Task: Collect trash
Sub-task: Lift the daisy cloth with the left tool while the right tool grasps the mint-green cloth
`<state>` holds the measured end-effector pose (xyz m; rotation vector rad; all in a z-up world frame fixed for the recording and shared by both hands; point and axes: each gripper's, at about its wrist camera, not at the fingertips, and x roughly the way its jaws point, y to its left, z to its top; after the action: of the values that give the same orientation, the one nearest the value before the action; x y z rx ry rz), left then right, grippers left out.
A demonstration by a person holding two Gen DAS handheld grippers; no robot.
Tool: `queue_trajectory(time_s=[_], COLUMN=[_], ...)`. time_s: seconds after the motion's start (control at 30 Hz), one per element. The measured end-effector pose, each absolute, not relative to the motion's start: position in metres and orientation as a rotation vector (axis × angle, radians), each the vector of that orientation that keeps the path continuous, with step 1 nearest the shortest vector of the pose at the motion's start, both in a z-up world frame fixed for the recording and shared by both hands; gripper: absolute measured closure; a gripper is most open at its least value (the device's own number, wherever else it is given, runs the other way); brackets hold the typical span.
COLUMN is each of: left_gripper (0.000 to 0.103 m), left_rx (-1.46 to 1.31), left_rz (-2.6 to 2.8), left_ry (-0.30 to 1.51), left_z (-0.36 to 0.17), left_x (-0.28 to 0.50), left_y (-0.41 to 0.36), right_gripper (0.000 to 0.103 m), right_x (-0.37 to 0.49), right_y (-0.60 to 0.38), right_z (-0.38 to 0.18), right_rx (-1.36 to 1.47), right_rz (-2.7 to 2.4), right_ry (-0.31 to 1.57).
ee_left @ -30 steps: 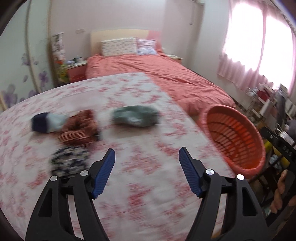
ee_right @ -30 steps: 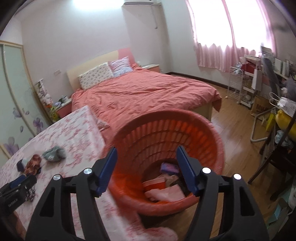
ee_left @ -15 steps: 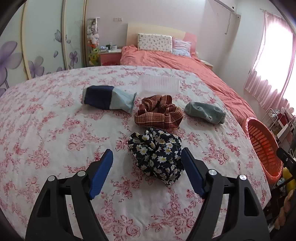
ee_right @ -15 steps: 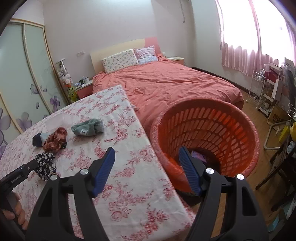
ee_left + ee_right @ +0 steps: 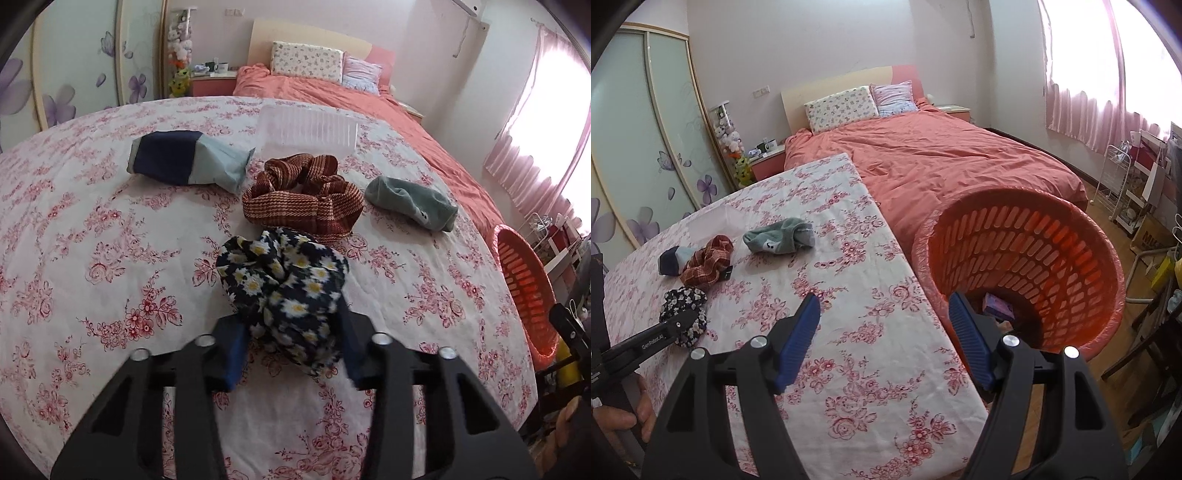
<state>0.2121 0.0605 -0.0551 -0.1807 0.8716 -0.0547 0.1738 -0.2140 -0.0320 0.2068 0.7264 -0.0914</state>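
Nearest us, our left gripper [image 5: 291,339] is closing its jaws around the daisy-print cloth [image 5: 284,284], a crumpled navy bundle on the near table [image 5: 92,229]; its near edge seems hidden behind the pads. Our right gripper [image 5: 886,332] hangs open, holding nothing. To the right stands the orange basket [image 5: 1052,240], its contents mostly hidden.

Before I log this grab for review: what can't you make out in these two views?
- Basket contents: right view, its near wall and the right tongs hide most.
- Left tongs, closing: left view, floral cloth covers the pad faces, contact unclear.
- Clear tray: left view, too faint to read any contents.
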Motion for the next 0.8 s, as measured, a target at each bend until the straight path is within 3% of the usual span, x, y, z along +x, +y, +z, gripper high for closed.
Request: queue_trajectory(time_s=[0.13,0.57,0.8], left_gripper=[0.076,0.077,0.077], left_rx=[-0.172,-0.219,-0.237], left_rz=[-0.052,0.031,0.069], left_ry=[0.834,0.773,0.763], left_z=[-0.047,-0.028,-0.024], left_x=[0.204,0.196,0.200], left_y=[0.067,0.124,0.150], right_gripper=[0.031,0.031,0.040], right_x=[0.178,0.237,0.291], right_y=[-0.207,-0.158,-0.129], right_z=[-0.031,-0.029,-0.035], right_rx=[0.198,0.164,0.160], right_rz=[-0.075,0.023,0.036], right_ry=[0.727,0.758,0.801])
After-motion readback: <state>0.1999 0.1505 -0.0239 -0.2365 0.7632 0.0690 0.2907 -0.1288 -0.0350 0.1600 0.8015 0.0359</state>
